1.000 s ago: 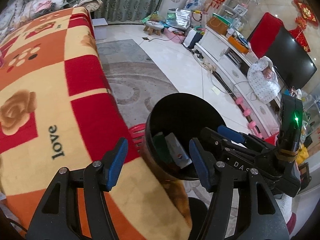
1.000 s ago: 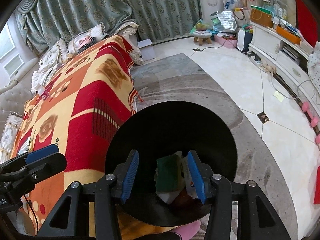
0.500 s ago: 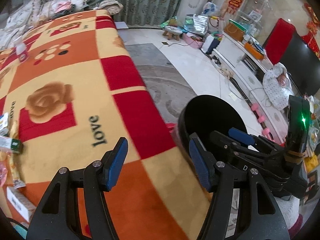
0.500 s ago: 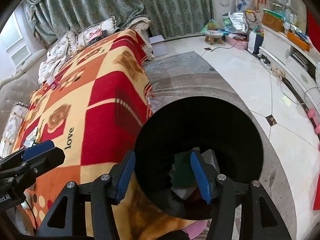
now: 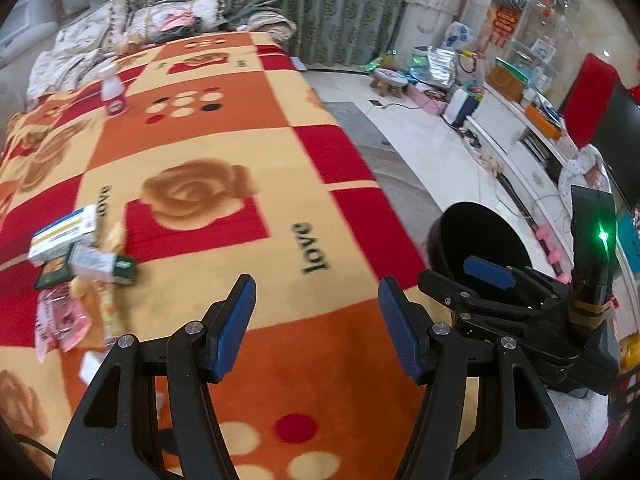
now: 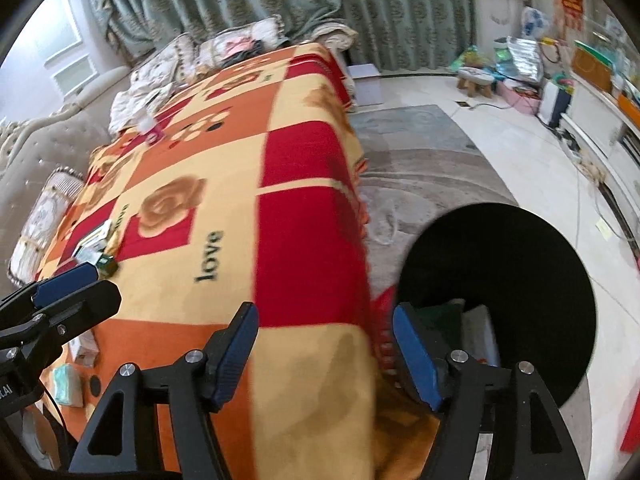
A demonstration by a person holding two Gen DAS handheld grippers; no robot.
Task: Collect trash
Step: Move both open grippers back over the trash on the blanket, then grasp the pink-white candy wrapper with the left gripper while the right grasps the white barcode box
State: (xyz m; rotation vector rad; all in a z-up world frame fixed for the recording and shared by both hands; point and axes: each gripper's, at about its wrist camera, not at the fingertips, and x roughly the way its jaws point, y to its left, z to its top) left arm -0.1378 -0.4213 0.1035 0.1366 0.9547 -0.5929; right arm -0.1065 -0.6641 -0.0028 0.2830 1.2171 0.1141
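Observation:
A black trash bin (image 6: 504, 280) stands on the floor beside the blanket-covered table, with boxes inside it (image 6: 476, 332); it also shows in the left wrist view (image 5: 476, 236). Trash lies on the blanket at the left: a white and blue box (image 5: 64, 234), a green and white box (image 5: 102, 266), a dark packet (image 5: 52, 278) and pink wrappers (image 5: 60, 320). My left gripper (image 5: 316, 324) is open and empty above the blanket. My right gripper (image 6: 324, 356) is open and empty over the table edge, next to the bin.
A white bottle (image 5: 113, 94) stands far back on the orange and red blanket (image 5: 208, 128). Pillows and bedding lie at the far end. A grey rug (image 6: 420, 160), a white cabinet (image 5: 516, 148) and a small stool (image 5: 388, 80) are to the right.
Both grippers have swung left, away from the bin and over the blanket. The trash pile at the left has come into the left wrist view. Both stay open.

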